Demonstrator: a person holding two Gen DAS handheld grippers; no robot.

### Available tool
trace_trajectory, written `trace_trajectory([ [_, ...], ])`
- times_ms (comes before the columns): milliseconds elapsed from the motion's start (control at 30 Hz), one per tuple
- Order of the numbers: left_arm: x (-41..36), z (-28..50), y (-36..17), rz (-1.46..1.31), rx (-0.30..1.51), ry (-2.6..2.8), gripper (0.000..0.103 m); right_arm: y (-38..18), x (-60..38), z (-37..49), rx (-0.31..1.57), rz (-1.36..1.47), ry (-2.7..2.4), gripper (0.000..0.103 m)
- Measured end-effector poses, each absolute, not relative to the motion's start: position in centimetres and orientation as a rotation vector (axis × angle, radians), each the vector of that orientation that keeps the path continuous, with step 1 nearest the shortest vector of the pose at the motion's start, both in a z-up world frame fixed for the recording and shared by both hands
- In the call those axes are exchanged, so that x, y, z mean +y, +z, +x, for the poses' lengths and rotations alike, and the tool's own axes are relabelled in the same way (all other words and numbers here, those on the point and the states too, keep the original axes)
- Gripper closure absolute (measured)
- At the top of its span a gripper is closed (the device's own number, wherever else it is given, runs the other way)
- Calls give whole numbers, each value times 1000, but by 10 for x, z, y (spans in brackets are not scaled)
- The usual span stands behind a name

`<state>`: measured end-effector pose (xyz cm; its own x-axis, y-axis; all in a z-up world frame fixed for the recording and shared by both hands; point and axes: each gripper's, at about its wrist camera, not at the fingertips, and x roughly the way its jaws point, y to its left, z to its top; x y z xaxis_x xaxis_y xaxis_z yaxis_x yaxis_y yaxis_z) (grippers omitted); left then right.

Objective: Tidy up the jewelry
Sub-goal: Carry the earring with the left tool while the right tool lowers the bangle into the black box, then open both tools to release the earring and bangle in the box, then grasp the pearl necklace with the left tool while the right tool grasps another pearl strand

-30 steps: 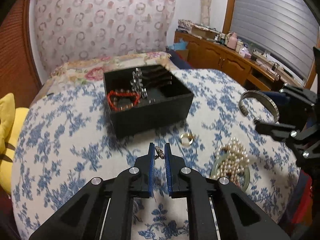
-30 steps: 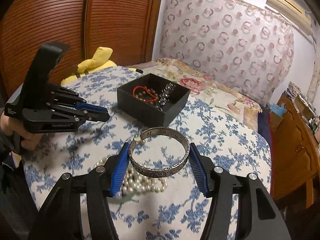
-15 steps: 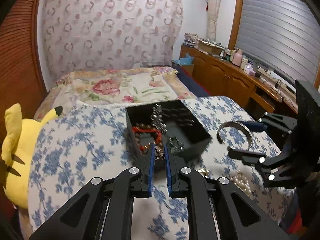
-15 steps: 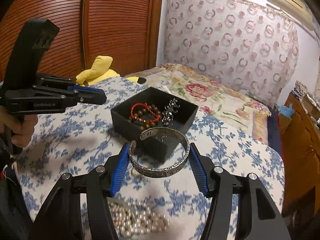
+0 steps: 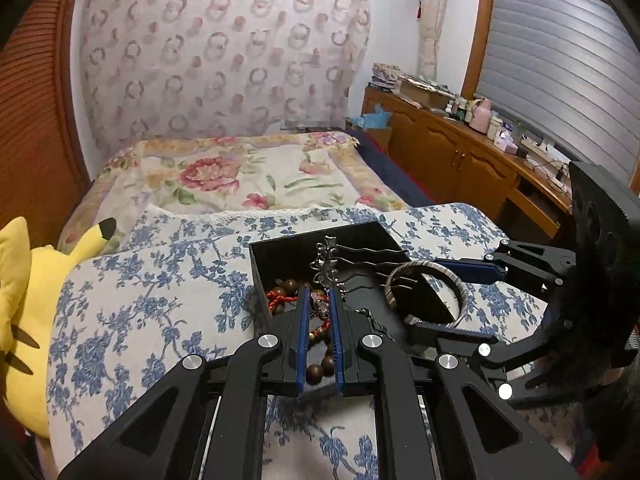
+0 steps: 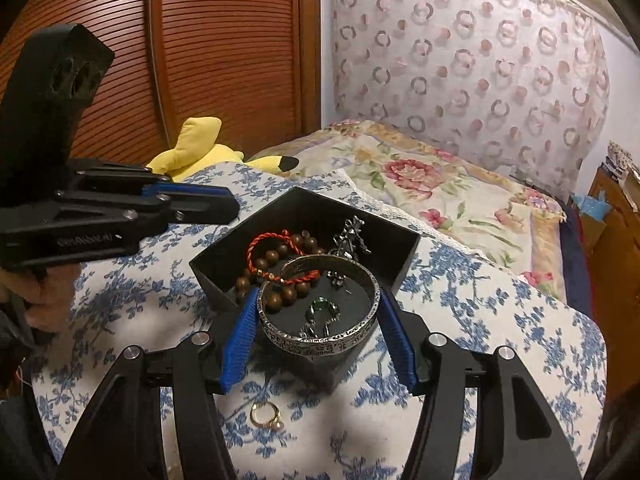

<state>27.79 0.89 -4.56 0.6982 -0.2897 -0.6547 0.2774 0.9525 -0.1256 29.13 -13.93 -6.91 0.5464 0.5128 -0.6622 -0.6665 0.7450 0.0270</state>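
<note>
A black jewelry box (image 6: 404,254) (image 5: 276,246) stands on the blue-flowered cloth. In it lie a red cord bracelet (image 6: 256,246), brown wooden beads (image 6: 276,300), silver hairpins (image 5: 360,254) and a green ring (image 6: 320,308). My right gripper (image 6: 318,334) is shut on a silver cuff bangle (image 6: 344,344) (image 5: 460,286), held over the box's near corner. My left gripper (image 5: 319,304) is shut on a small silver trinket (image 5: 319,308), over the box's near-left edge. A gold ring (image 6: 266,416) lies on the cloth in front of the box.
A yellow plush toy (image 5: 24,312) (image 6: 200,144) lies at the table's left edge. A bed with a floral cover (image 5: 248,176) is behind the table. A wooden cabinet (image 5: 452,148) with clutter runs along the right wall. A slatted wooden door (image 6: 224,52) stands at the left.
Both grippers have moved forward over the box with their pieces still held. The pearls and the gold ring have dropped out of the left wrist view.
</note>
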Motion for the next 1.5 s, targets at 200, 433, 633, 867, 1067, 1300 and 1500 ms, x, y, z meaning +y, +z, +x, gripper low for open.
trace_trajectory([
  [200,7,286,-49,-19,739,-319,94,-65,-147,291,695,-210,713,35],
  [433,1,287,-49,-18,729,-327,83,-58,-172,272,685,-172,673,35],
  [633,-3,266,-49,-16,710,-327,49,-57,-199,244,678,-151,622,35],
  [867,-11,234,-49,11,691,-312,29,-62,-223,211,675,-123,582,35],
  [1067,-14,202,-50,16,683,-314,24,-71,-236,186,683,-96,554,35],
  [1300,-18,170,-64,5,710,-328,24,-87,-245,158,725,-89,545,49],
  [1500,-24,149,-79,3,750,-350,24,-100,-243,142,771,-63,573,58],
])
